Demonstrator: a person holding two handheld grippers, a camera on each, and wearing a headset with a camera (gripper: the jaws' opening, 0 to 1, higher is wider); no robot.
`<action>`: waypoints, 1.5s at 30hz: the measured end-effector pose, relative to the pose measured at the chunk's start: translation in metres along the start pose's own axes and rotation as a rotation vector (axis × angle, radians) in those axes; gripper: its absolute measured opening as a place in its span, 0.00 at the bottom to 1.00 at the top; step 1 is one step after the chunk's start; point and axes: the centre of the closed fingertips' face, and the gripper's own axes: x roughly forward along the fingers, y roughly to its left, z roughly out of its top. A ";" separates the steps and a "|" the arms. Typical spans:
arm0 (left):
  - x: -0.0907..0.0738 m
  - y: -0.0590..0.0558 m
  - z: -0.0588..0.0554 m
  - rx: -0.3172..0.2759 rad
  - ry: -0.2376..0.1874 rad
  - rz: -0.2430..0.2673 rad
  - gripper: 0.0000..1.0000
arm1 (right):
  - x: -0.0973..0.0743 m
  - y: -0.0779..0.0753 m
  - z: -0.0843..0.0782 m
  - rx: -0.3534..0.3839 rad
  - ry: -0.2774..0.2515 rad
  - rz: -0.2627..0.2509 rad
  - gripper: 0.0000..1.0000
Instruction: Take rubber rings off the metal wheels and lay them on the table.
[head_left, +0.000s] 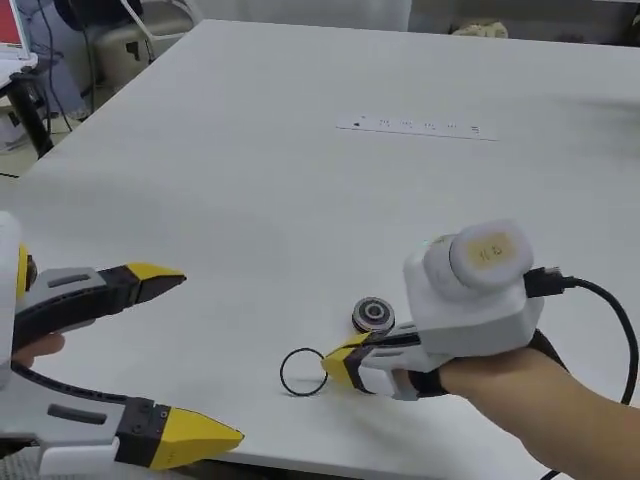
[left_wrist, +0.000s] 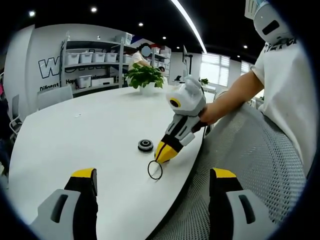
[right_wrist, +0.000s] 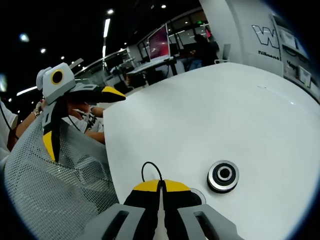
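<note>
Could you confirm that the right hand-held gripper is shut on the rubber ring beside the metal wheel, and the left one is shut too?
Not quite: the left hand-held gripper is open, jaws wide apart in the head view. The right hand-held gripper is shut on the rubber ring beside the metal wheel.

The far wall (left_wrist: 25, 55) carries a big outlined "W" (left_wrist: 48, 66), and a smaller line under it begins "Diligent" before it blurs. The pale disc (head_left: 490, 252) atop my right gripper (head_left: 335, 368) bears marks too faint to read.
</note>
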 end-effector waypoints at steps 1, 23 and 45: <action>0.000 0.000 0.000 0.000 -0.001 0.001 0.91 | 0.000 0.000 0.000 0.003 0.000 0.001 0.00; 0.000 0.000 -0.002 0.006 0.016 0.002 0.89 | -0.022 -0.012 0.027 0.024 -0.091 -0.017 0.02; 0.001 -0.008 0.009 0.025 -0.019 -0.030 0.87 | -0.067 -0.049 0.039 0.038 -0.218 -0.044 0.07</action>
